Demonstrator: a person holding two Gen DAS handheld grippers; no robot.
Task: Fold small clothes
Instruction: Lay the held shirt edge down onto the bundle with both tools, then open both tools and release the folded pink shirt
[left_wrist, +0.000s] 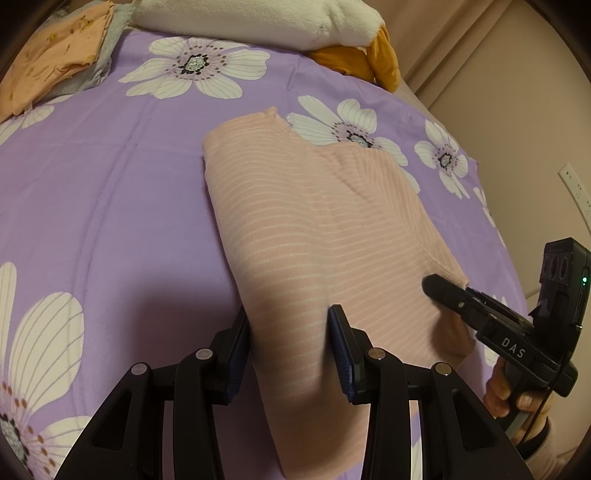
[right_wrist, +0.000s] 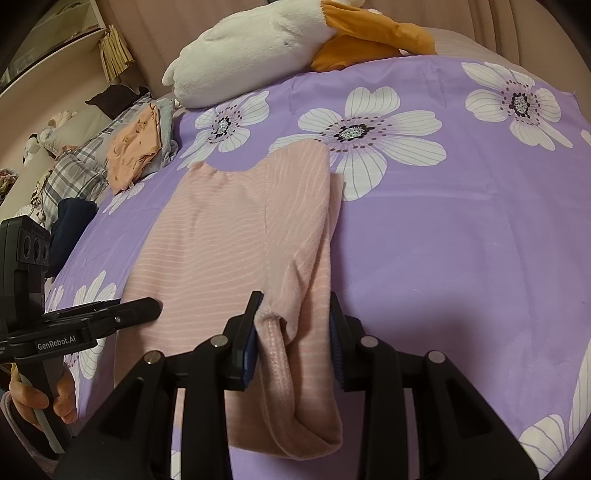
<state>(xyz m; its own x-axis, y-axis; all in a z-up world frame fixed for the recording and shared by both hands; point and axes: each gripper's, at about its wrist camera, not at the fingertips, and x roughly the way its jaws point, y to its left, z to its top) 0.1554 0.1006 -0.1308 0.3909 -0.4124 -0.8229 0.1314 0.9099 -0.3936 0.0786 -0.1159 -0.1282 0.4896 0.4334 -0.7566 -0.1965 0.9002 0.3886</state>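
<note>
Lying lengthwise on the purple floral bed (left_wrist: 110, 206), the pink striped garment (left_wrist: 314, 229) is showing one sleeve already folded inward. Left gripper (left_wrist: 291, 343) is hovering over the near hem, fingers spread and gripping nothing. Right gripper (right_wrist: 295, 332) is straddling the ribbed cuff (right_wrist: 277, 354), fingers also apart, likely positioned for pinching both near corners and folding the hem toward the collar.

Purple floral bedspread (right_wrist: 461, 240), plush toy (right_wrist: 258, 48) against beige wall (left_wrist: 498, 74), wall socket (left_wrist: 576, 192).
</note>
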